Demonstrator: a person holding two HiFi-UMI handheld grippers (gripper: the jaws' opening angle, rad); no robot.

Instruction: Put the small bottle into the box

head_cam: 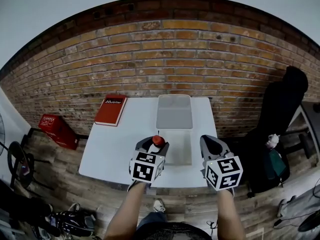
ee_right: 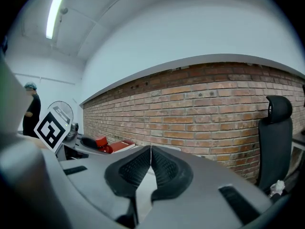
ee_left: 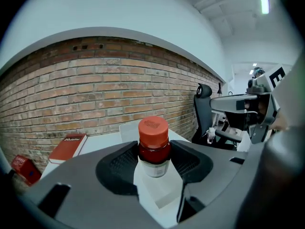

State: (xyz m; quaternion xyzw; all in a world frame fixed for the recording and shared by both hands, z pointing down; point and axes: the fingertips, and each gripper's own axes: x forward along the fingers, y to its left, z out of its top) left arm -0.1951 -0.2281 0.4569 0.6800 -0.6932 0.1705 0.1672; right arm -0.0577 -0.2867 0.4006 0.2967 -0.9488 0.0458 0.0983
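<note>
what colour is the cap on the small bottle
The cap of the small bottle is orange-red, clearest in the left gripper view.

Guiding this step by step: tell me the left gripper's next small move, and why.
Probably ease the left gripper forward and slightly right until the small bottle hangs above the clear box. The gripper is shut on the bottle, which sits just short of the box's near edge.

1 bottle (head_cam: 158,140), 1 box (head_cam: 174,112), 1 book (head_cam: 110,109), 1 table (head_cam: 115,149), 2 claws (ee_left: 154,159) (ee_right: 150,163).

Brick wall (head_cam: 165,54); wood floor (head_cam: 60,171); white table (head_cam: 112,151); black chair (ee_right: 275,132); ceiling tube light (ee_right: 54,14).
</note>
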